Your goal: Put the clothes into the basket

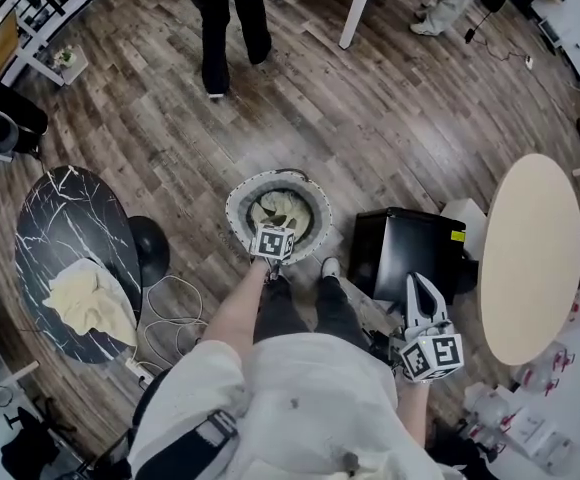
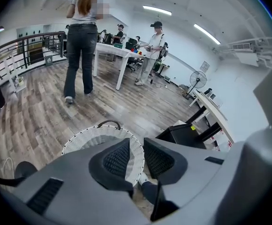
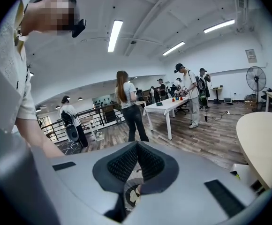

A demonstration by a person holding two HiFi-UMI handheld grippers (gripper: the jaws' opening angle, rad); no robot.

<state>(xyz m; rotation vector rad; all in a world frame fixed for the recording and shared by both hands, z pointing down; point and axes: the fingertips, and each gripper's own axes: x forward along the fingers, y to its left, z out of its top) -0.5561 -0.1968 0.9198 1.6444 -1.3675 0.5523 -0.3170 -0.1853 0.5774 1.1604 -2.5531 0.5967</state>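
Note:
A white woven basket [image 1: 238,200] stands on the wood floor just ahead of my feet, with a cream garment [image 1: 282,209] lying inside it. My left gripper [image 1: 273,232] hangs over the basket's near rim. Its jaws stand apart with nothing between them in the left gripper view [image 2: 136,147], where the basket's rim [image 2: 86,138] shows behind. A second cream garment [image 1: 90,303] lies on the black marble table [image 1: 65,223] at left. My right gripper [image 1: 418,284] is at right, beside a black box. Its pads meet at the tips [image 3: 136,146] and hold nothing.
The black box [image 1: 407,250] sits right of the basket, with a round beige table [image 1: 530,258] beyond it. White cables [image 1: 170,318] and a dark round object [image 1: 151,248] lie between basket and marble table. A person [image 1: 222,18] stands farther off; others stand at a white table [image 2: 119,53].

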